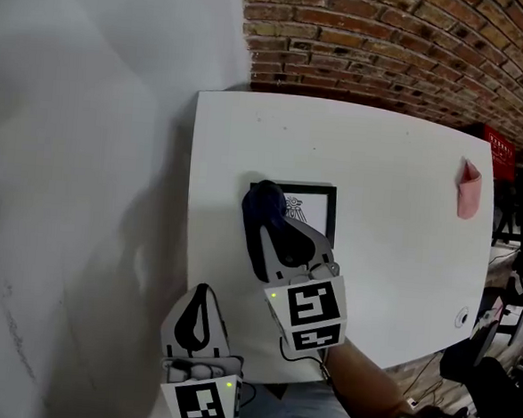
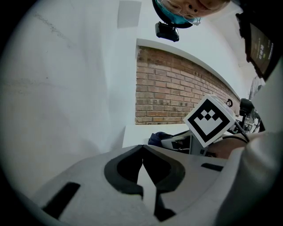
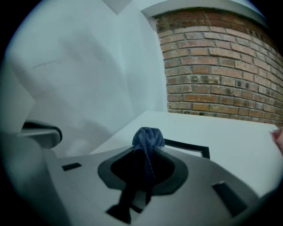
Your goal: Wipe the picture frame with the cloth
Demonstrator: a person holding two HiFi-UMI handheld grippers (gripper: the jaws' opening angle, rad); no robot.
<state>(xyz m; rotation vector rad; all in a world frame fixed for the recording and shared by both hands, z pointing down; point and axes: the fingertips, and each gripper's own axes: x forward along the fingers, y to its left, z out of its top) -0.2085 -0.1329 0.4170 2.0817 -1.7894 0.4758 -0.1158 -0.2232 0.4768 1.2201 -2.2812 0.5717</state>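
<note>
A black picture frame [image 1: 325,192] lies flat on the white table [image 1: 398,169], its corner also showing in the right gripper view as frame [image 3: 194,148]. My right gripper [image 1: 263,214] is shut on a dark blue cloth [image 1: 267,200], bunched at the jaw tips over the frame's left part; the same cloth [image 3: 148,139] fills the jaws in the right gripper view. My left gripper [image 1: 199,314] hangs off the table's front left edge, its jaws closed together with nothing between them, tips [image 2: 142,150] touching.
A pink folded item [image 1: 468,189] sits near the table's far right edge. A brick wall [image 1: 389,43] runs behind the table and a white wall [image 1: 87,147] stands at its left. Dark equipment [image 1: 491,380] crowds the lower right.
</note>
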